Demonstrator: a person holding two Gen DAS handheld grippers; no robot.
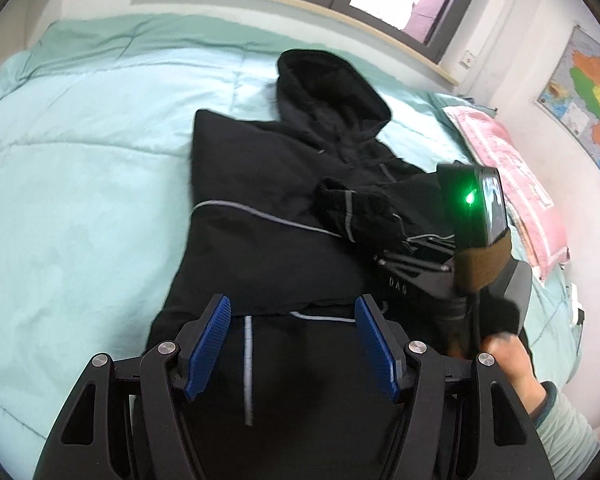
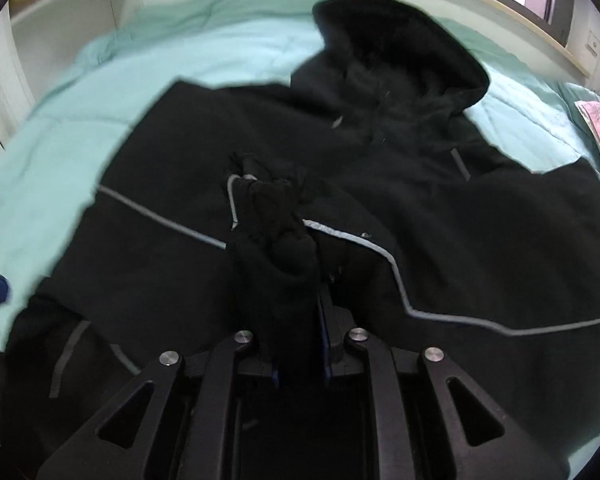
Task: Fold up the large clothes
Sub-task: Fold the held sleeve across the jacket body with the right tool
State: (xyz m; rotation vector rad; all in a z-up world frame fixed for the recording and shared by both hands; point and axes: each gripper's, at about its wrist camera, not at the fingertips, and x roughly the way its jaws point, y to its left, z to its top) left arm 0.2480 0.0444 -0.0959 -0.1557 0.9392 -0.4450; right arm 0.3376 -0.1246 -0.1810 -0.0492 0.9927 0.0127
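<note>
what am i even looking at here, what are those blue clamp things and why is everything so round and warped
These are two hand-held grippers, each carried by a person, each with a fisheye camera that bends the view. One picture looks along the left gripper: its blue ribbed pads stand apart, holding nothing. The other looks along the right gripper, shut on the cuffed black sleeve. That sleeve belongs to the black hooded jacket with grey piping, spread on the mint-green quilted bed cover. A pink pillow lies beside it.

one black hooded jacket [image 1: 260,184] with grey piping, one mint green bed quilt [image 1: 80,160], one pink pillow [image 1: 512,184], one wall map [image 1: 588,104], two tools, left tool [image 1: 294,344] and right tool [image 2: 300,344]
</note>
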